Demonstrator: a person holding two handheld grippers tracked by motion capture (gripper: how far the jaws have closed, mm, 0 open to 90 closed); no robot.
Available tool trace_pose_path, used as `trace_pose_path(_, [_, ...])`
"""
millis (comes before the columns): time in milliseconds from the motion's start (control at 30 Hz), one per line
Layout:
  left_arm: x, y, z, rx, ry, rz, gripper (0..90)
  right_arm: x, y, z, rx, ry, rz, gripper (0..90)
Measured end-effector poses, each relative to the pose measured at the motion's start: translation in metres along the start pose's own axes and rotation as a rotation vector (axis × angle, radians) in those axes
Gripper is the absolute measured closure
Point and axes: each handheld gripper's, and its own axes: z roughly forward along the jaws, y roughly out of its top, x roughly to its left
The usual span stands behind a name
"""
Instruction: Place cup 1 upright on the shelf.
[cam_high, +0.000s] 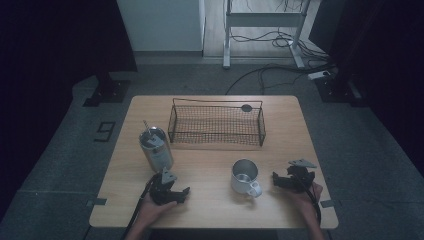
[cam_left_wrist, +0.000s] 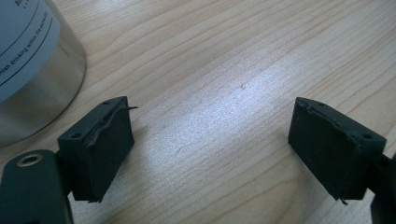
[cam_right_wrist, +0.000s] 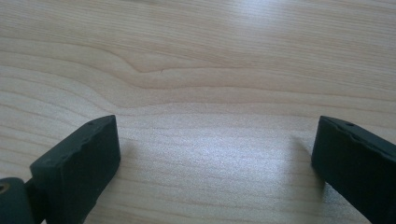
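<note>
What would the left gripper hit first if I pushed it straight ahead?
Probably bare table: the left gripper has its open fingers tilted down at the wood, with nothing between them. The metal can stands off to one side of that line, though depth is hard to judge.

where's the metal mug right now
In the high view the metal mug stands upright on the table's front right part, just left of the right gripper, in front of the wire basket.

Dim room, grey floor (cam_high: 60, 150), wooden table (cam_high: 210, 210)
</note>
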Motion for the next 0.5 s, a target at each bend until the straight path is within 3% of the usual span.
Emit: trace_pose_path(500, [0.0002,0.0003,0.0003,-0.001,0.001,-0.002,14.1,0.0001,-0.0025,-0.0033,-0.012,-0.034,0.035,5.6])
